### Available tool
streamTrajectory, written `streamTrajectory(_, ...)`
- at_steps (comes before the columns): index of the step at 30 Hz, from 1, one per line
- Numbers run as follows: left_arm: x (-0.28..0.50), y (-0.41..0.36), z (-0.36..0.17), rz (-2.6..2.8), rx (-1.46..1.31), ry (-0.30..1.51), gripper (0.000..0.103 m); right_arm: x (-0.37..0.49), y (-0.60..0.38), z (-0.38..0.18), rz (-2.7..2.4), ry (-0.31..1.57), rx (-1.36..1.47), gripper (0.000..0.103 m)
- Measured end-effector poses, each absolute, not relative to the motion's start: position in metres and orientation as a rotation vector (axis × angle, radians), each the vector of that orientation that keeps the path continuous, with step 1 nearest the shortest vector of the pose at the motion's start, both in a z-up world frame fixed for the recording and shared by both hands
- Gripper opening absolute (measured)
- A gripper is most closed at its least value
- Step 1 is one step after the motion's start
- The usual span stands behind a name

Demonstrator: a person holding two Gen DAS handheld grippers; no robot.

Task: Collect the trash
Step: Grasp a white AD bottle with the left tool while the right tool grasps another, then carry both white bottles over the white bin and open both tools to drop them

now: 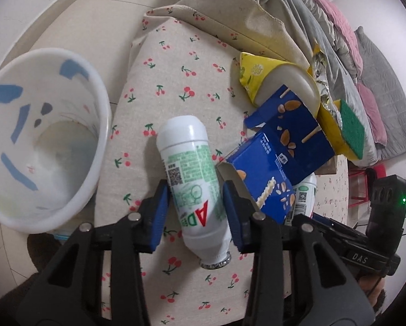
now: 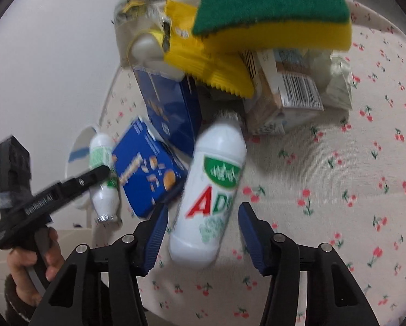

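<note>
White, green-labelled bottle; blue box; cherry-print cream cloth; yellow sponge, green top; white bin, blue patches.

Bottles, boxes on cherry-print cloth

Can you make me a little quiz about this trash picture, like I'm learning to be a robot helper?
1. True or false: the sponge is green on one side and yellow on the other.
2. Pick one: what lies between the fingers of the left gripper? A) a white bottle B) a banana C) a spoon
3. Fill in the blank: the cloth under everything has little red ___ printed on it.

Key: 1. True. 2. A. 3. cherries.
</note>
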State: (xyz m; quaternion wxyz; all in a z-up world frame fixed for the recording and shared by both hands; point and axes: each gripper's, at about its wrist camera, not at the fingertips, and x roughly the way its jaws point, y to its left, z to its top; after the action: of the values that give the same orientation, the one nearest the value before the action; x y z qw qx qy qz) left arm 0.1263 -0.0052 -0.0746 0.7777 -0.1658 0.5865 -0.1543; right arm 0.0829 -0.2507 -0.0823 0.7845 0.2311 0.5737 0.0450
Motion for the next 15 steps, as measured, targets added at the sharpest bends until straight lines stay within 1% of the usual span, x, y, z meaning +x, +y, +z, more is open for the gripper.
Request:
streamTrajectory(1, 0.125, -0.005, -0.074, -0.333, -0.360, 1.267, 0.041, 0.084, -0.253, -0.081, 0.100, 1.231, 0.498, 0.054)
streamTrajectory(3, 0.124, -0.004, -0.074, -0.335, -0.358, 1.266, 0.040, 0.087, -0.251, -0.082, 0.104, 1.226, 0.487, 0.044)
streamTrajectory(7, 0.123, -0.001, -0.068, -0.352, -0.380, 1.247, 0.040, 0.084, -0.250, -0.081, 0.098, 1.230, 0.484, 0.042)
streamTrajectory(15, 0.121, 0.020, -0.044, -0.372, -0.411, 1.200, 0.039, 0.056, -0.252, -0.055, 0.122, 1.176, 0.494, 0.041)
